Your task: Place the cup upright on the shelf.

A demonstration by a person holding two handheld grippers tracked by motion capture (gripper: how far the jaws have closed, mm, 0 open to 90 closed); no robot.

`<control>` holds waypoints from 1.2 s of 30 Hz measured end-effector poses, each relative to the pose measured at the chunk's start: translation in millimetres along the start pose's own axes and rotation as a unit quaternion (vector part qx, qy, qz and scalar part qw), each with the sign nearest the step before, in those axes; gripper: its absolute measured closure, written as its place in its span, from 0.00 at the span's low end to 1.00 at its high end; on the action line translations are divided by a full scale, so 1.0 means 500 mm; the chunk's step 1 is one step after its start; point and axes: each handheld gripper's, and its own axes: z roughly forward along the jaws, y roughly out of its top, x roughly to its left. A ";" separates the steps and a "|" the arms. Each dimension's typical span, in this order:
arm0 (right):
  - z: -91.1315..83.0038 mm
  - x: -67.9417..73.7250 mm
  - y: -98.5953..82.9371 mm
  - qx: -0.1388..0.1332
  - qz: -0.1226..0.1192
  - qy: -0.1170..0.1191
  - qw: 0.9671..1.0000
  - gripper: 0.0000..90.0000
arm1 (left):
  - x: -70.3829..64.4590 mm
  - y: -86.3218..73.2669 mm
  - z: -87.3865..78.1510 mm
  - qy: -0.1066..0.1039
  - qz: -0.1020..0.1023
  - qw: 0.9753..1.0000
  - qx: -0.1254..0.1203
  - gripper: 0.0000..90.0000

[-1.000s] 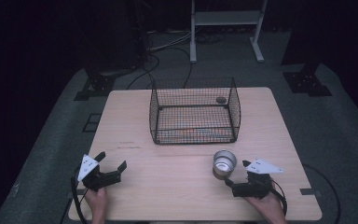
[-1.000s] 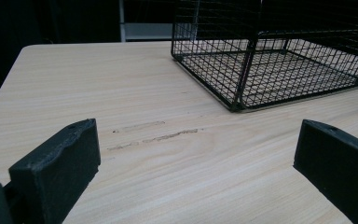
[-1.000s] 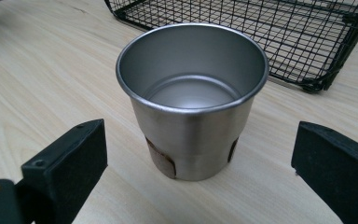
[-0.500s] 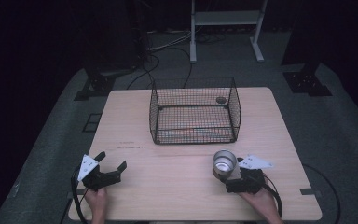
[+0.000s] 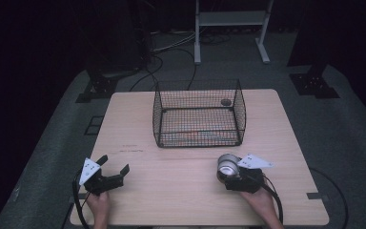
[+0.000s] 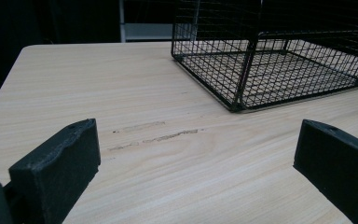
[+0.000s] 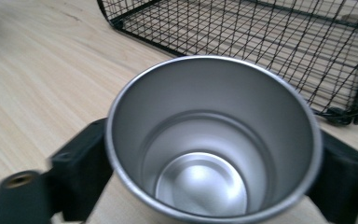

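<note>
The right gripper [image 5: 229,175] sits at the near right part of the wooden table [image 5: 181,191], held from below by the person's right hand [image 5: 262,202]. Its two black jaws stand on either side of a steel cup [image 5: 228,164]; in the right gripper view they press against the cup's [image 7: 209,140] outer wall, left and right, so this claw is clenched on the cup. The cup is plain brushed metal, open end toward the camera, with nothing visible inside. From above it lies just in front of the wire basket [image 5: 198,114] but apart from it, with a strip of bare tabletop between them. Whether the cup's base rests on the table cannot be told.

The left gripper [image 5: 113,172] is at the near left corner of the table, held by the left hand [image 5: 98,202], with its grey three-cornered plate on top. Its jaws stand wide apart, released, with nothing between them but bare wood. In the left gripper view the table [image 6: 121,93] shows a few dark scuff marks [image 6: 156,133] ahead of the jaws, and the basket's [image 6: 279,60] near corner lies beyond, to the right.

The black wire basket stands upright at the middle of the table. A small dark round object [image 5: 226,102] shows at its far right side; what it is cannot be made out.
</note>
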 end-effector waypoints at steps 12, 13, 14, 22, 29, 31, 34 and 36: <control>-0.011 0.001 0.020 -0.001 -0.014 0.014 1.000 0.20 | 0.000 0.000 0.000 0.001 0.000 1.000 0.000 0.00; -0.013 0.002 0.025 -0.002 -0.014 0.017 1.000 0.20 | -0.001 0.000 0.000 0.001 0.000 1.000 0.000 0.00; -0.017 0.003 0.035 -0.002 -0.018 0.021 1.000 0.20 | 0.000 0.000 0.000 0.001 0.000 1.000 0.000 0.00; -0.030 0.006 0.079 -0.006 -0.030 0.054 0.998 0.20 | 0.000 0.000 0.000 0.000 0.001 1.000 0.000 0.00; -0.038 0.005 0.123 -0.004 -0.031 0.069 0.997 0.20 | 0.000 0.000 0.000 0.000 0.001 1.000 0.000 0.00; -0.041 0.005 0.133 -0.004 -0.033 0.071 0.997 0.20 | 0.000 0.000 0.000 0.000 0.000 1.000 0.000 0.00; -0.046 0.004 0.147 -0.004 -0.035 0.070 0.997 0.20 | 0.000 0.000 0.000 0.000 0.001 1.000 0.000 0.00; -0.049 0.003 0.159 -0.004 -0.041 0.065 0.997 0.20 | 0.000 0.000 0.000 0.000 0.001 1.000 0.000 0.00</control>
